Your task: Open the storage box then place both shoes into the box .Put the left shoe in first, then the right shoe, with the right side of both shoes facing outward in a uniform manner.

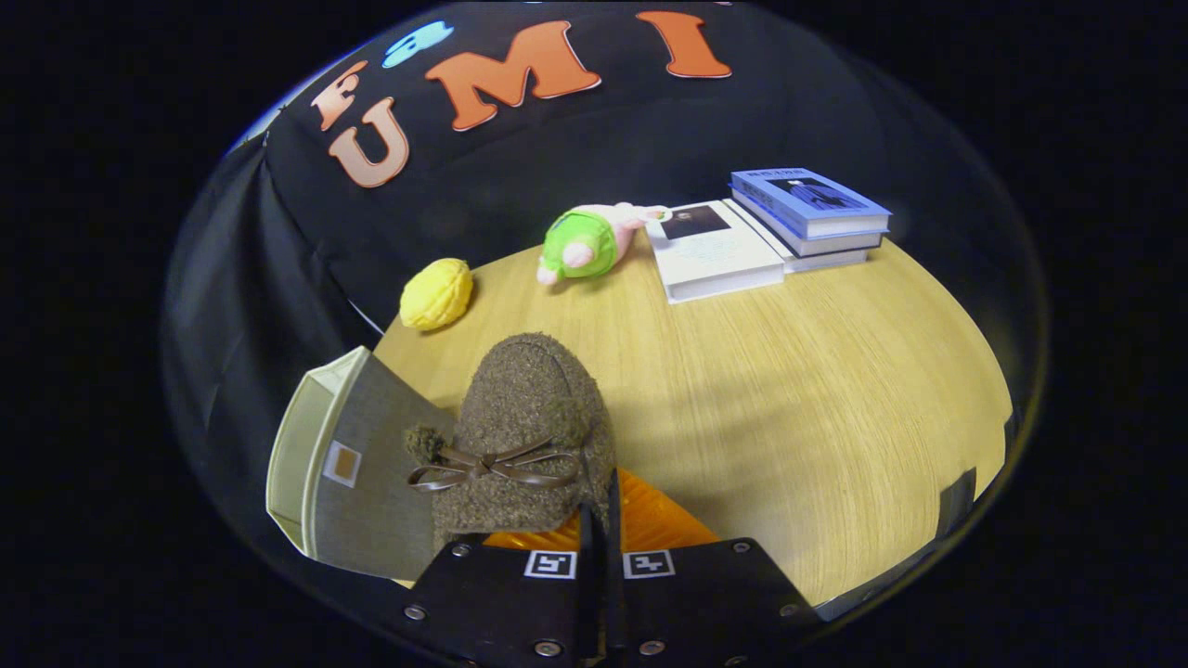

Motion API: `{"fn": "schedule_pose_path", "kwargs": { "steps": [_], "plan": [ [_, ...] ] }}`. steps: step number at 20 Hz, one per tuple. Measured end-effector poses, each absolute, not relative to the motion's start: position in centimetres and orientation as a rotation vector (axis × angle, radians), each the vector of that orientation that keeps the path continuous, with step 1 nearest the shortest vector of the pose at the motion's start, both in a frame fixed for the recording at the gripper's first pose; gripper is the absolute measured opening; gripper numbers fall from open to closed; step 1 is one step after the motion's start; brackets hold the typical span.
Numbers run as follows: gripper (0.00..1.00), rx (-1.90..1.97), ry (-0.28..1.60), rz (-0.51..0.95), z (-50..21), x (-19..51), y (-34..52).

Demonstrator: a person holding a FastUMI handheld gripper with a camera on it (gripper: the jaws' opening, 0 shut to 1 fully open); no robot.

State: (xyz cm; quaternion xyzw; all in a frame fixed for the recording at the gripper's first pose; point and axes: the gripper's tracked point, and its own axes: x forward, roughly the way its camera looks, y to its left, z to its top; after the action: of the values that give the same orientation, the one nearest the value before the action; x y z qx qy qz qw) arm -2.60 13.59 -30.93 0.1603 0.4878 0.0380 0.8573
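Gripper view — risk, grip: the gripper [600, 520] holds the shoe [524, 431] by a thin edge at its opening, it seems; the fuzzy upper looks soft, so the pinch could slip and the shoe sag or twist.
Gripper view — risk, orientation: the toe points away from the fingers; if the shoe rotates in the pinch, the required side may not face outward once inside. Which shoe of the pair this is, I cannot tell.
Gripper view — risk, box: the storage box [348, 464] sits just left of the shoe, its opening facing left; the shoe could knock the box wall on the way in.
Gripper view — fingers: pressed almost together, only a narrow slit between them, apparently pinching the shoe's rim beside its orange lining [654, 520].
Gripper view — shoe: brown, fleecy, bow [492, 467] across the top, just ahead of the fingers.
Gripper view — table [789, 408]: yellow toy [436, 294], green and pink plush [585, 243] and books [766, 232] lie well beyond.
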Motion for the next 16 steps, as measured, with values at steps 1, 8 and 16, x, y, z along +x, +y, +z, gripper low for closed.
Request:
{"fn": "schedule_pose_path", "kwargs": {
  "steps": [1,8,16],
  "plan": [
    [0.04,0.344,1.011,0.109,-29.6,-2.4,14.9],
    [0.04,0.397,0.938,0.267,-22.7,-0.5,24.2],
    [0.04,0.424,0.941,0.410,-19.9,-0.4,34.4]
  ]
}}
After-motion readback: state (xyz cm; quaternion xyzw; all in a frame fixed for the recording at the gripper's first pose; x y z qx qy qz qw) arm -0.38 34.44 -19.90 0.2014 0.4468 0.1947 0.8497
